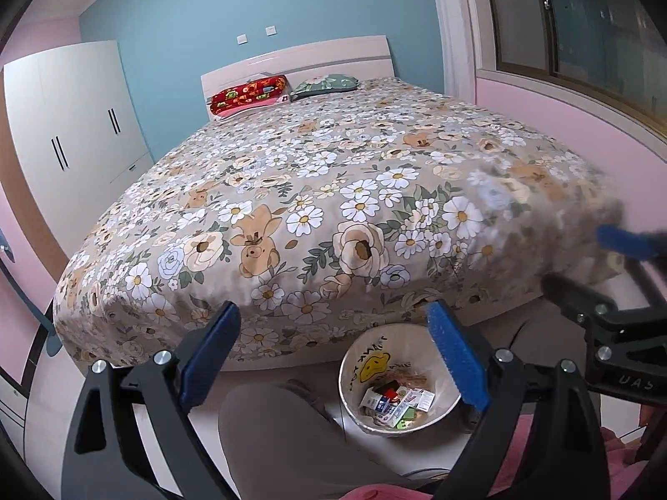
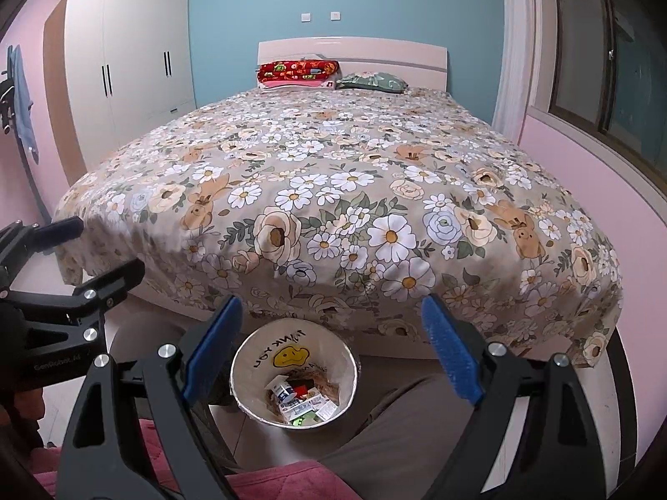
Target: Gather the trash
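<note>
With both your left gripper (image 1: 337, 354) and right gripper (image 2: 333, 350) gaping empty, a careless swing could tip the trash bin (image 2: 250, 358) at lower centre.

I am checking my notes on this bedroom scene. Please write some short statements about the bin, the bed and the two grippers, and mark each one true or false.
1. The trash bin stands on the floor at the foot of the bed. True.
2. The bin is empty. False: small packets and wrappers lie in it.
3. The right gripper holds a wrapper. False: its jaws stand open with nothing between them.
4. The left gripper is open and empty. True.
5. Trash lies scattered on the bedspread. False: only a red pillow and a green pillow lie by the headboard.
</note>
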`<action>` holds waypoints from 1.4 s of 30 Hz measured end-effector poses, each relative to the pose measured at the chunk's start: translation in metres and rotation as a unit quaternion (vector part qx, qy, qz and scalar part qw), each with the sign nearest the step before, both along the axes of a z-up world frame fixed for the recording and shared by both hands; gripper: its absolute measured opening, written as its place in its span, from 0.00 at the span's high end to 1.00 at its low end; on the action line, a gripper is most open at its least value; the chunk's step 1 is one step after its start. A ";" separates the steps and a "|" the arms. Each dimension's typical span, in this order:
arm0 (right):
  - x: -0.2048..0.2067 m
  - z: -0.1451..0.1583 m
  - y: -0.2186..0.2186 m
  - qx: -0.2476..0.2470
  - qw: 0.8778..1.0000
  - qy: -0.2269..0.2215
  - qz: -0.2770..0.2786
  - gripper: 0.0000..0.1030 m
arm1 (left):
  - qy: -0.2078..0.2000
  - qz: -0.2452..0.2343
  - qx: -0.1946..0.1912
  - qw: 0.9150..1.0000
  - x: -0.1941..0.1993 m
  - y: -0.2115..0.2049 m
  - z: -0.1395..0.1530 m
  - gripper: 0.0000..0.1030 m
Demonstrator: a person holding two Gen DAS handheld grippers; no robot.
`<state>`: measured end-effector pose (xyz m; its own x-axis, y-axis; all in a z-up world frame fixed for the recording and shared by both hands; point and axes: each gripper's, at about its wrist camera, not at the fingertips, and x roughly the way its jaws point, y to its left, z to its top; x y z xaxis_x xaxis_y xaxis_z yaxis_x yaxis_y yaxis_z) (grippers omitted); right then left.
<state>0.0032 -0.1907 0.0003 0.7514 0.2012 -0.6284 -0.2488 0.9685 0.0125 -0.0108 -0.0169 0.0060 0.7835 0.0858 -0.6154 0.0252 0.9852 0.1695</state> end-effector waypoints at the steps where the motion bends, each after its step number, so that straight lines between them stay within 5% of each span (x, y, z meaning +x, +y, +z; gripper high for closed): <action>1: 0.000 0.000 0.000 -0.002 1.000 0.002 0.000 0.16 | 0.000 -0.001 0.001 1.000 0.000 -0.001 0.000 0.10; 42: -0.001 0.001 0.001 -0.002 1.000 0.005 -0.002 0.16 | -0.003 -0.004 0.001 1.000 -0.002 -0.004 0.000 0.10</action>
<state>0.0019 -0.1898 0.0009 0.7456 0.1959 -0.6370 -0.2451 0.9694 0.0113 -0.0133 -0.0211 0.0063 0.7882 0.0798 -0.6102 0.0328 0.9847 0.1712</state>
